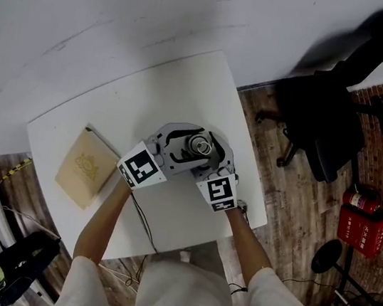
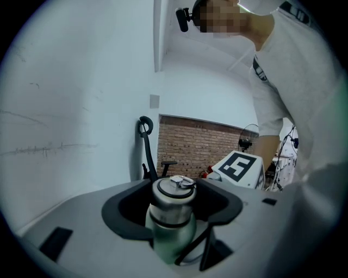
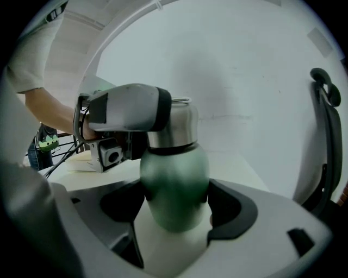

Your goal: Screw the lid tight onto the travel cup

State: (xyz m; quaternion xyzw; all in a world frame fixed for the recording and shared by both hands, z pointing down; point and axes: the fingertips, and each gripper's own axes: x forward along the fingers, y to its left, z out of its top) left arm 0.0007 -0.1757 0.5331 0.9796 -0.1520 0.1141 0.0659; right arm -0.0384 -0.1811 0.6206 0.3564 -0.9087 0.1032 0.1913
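Grips: left gripper point(image 2: 175, 213) clamps lid point(image 2: 172, 190); right gripper point(image 3: 176, 207) clamps travel cup point(image 3: 174, 179), toward table's point(image 1: 111, 114) right edge. Best to hold cup still and turn lid square till it binds.

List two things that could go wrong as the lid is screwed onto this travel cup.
The left tongs clasp the smooth steel lid; they may slip round it rather than turn it. The right tongs hold the travel cup by its rounded green body, so the cup might spin along and the lid stay loose.
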